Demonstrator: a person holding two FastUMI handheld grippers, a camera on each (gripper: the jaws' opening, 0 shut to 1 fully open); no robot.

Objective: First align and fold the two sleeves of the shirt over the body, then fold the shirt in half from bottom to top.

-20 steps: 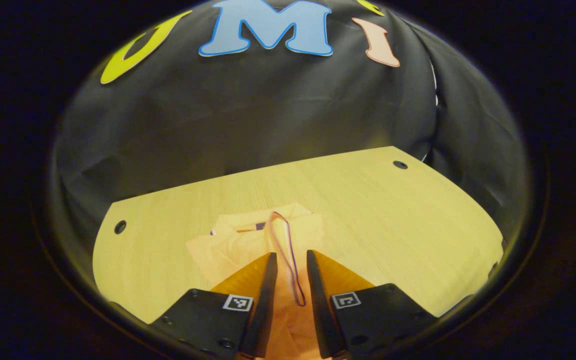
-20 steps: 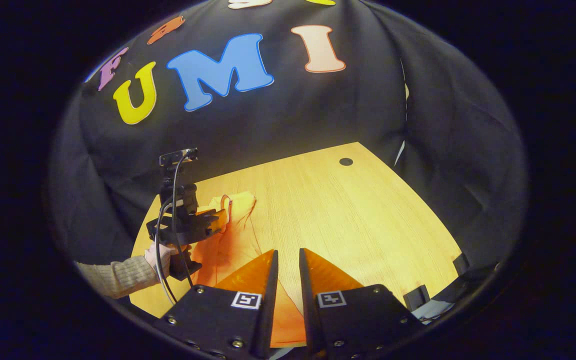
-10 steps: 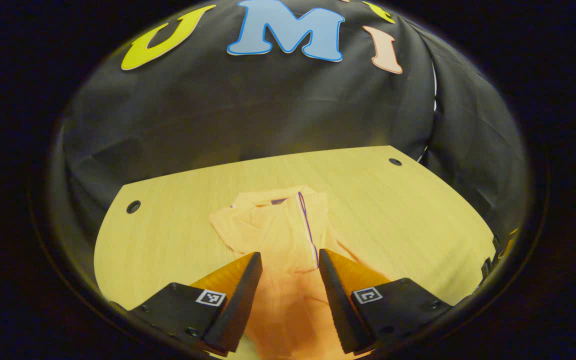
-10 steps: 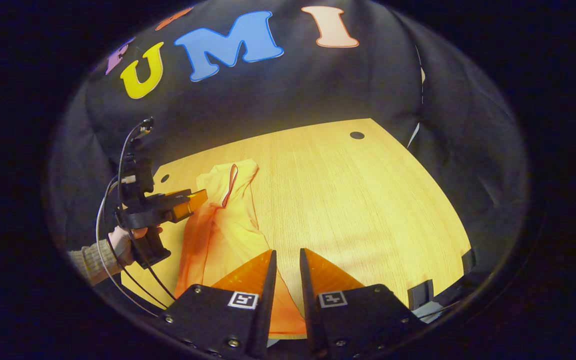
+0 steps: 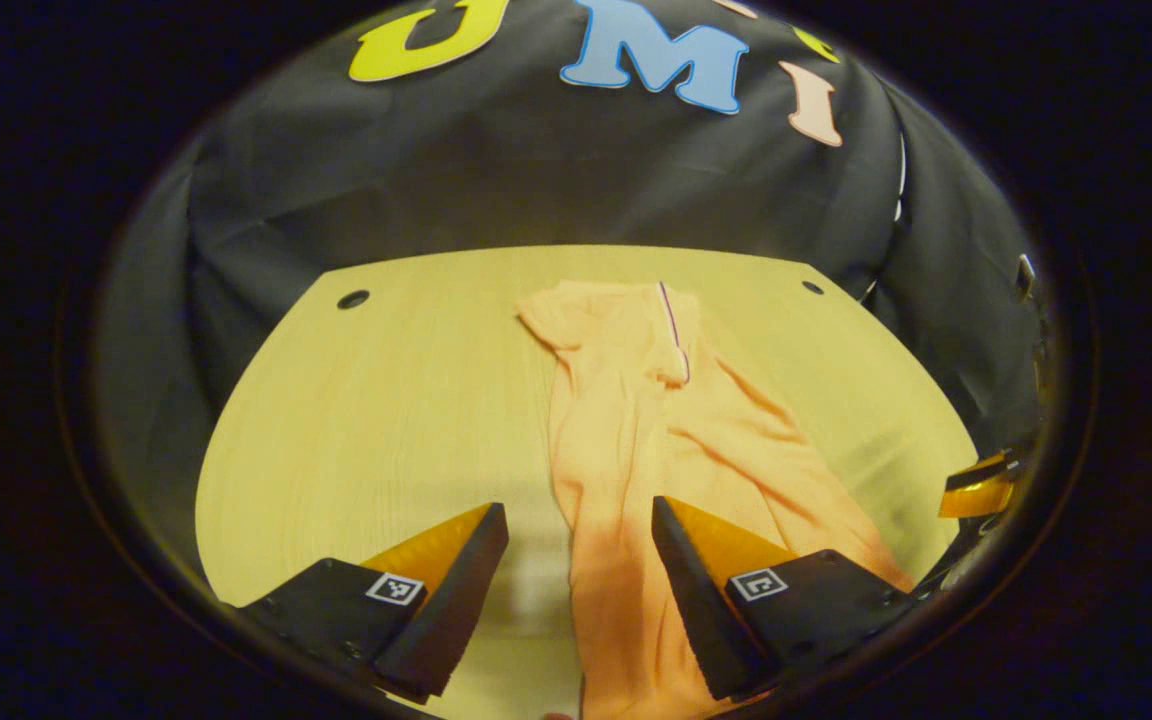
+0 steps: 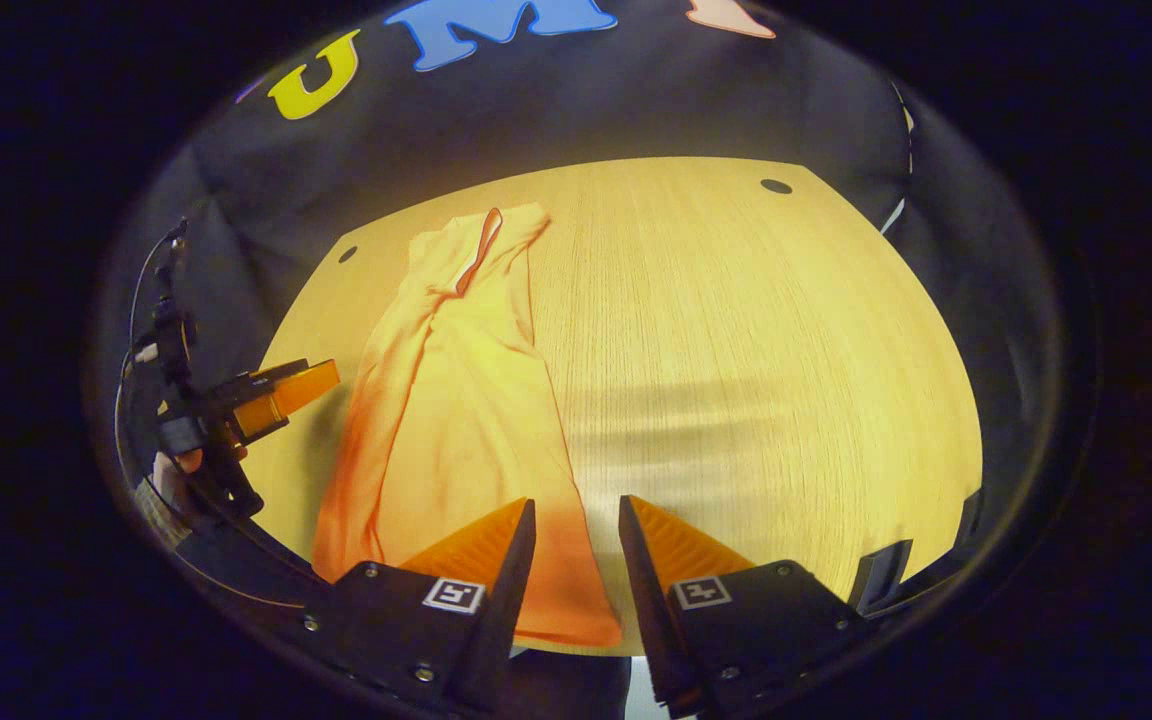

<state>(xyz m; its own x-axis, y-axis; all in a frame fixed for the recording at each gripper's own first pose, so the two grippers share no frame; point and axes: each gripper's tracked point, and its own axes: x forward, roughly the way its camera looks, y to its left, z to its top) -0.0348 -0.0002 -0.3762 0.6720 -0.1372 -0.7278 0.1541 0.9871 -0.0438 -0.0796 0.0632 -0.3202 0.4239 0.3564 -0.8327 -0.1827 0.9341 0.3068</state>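
the shirt (image 5: 656, 430) lies in a long narrow strip down the centre of the table (image 5: 376, 420), collar at the top of the frame, hem at the bottom. i judge both sleeves folded in, so the bottom-to-top fold is next. my left tool (image 5: 571, 575) hangs apart over the hem; my right tool (image 6: 576, 560) is parted too, gripping nothing. i'd pinch the 2 hem corners level and lift evenly.

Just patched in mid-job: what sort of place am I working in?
Most likely a staged recording booth, not a home: black cloth walls close around one bare wooden table, which holds just an orange shirt.
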